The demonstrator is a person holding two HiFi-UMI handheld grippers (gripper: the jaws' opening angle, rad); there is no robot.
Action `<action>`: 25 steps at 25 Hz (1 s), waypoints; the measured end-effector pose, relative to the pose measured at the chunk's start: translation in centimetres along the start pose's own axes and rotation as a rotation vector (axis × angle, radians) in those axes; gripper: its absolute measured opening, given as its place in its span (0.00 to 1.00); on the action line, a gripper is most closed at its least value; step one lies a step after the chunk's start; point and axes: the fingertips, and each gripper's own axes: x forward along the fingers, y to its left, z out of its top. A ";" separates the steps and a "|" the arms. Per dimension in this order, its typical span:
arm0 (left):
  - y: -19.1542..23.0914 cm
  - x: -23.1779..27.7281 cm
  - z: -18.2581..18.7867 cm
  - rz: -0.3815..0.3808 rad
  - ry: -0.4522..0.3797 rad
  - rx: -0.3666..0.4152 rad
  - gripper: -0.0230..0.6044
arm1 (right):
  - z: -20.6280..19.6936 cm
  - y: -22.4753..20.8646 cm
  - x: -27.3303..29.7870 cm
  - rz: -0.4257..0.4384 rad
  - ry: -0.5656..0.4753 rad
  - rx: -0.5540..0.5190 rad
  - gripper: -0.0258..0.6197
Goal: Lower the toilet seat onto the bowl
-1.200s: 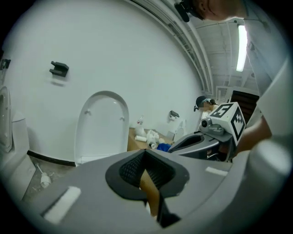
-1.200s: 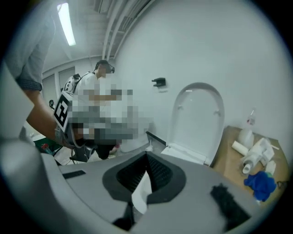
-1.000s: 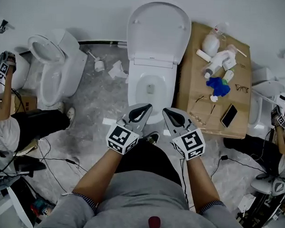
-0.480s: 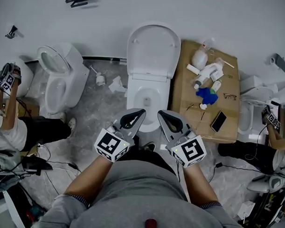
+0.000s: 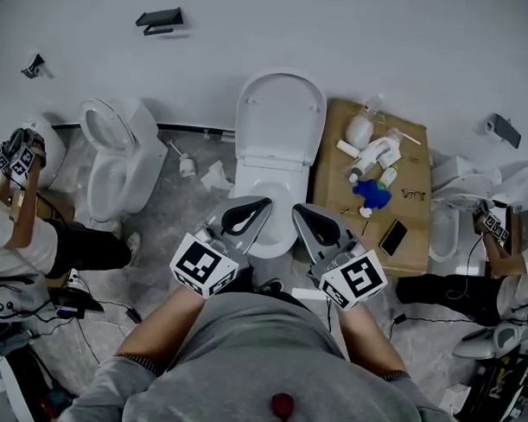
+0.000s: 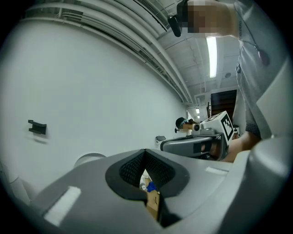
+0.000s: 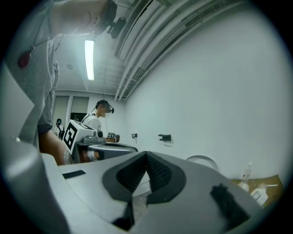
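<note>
Nearest to me are the person's two bare forearms, each carrying one gripper with a marker cube. The left gripper [image 5: 265,201] has its jaws pressed tip to tip with nothing held; in its own view only a sliver of the scene shows through the loop behind the tips. The right gripper [image 5: 297,208] is closed the same way, also empty. Both hang side by side above the front rim of the bowl [image 5: 266,194], apart from each other and not touching it.

Beyond them I count one toilet seat [image 5: 280,108], raised upright against the wall with the open bowl below it. I count three toilets in all: this middle one, a second toilet [image 5: 119,162] on the left, and a third toilet [image 5: 457,193] partly hidden on the right.

Just right of the bowl lies one cardboard sheet [image 5: 414,254] carrying one phone [image 5: 393,238], one blue bundle [image 5: 371,193] and a jumble of white bottles [image 5: 374,153] I cannot count.

Two other people sit at the edges, one on each side.

The floor [image 5: 177,211] is grey and mottled, with cables trailing at the left; the wall [image 5: 356,45] is plain white with one dark bracket [image 5: 158,20]
</note>
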 end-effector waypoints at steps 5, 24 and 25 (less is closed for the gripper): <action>-0.3 0.4 1.3 -0.006 -0.015 0.010 0.05 | 1.4 -0.2 0.0 0.005 -0.025 -0.033 0.06; 0.0 1.8 1.3 -0.021 -0.005 0.028 0.05 | 1.2 -1.8 0.6 0.002 -0.030 -0.052 0.06; 0.0 1.8 1.3 -0.020 -0.004 0.029 0.05 | 1.2 -1.8 0.6 0.003 -0.030 -0.052 0.06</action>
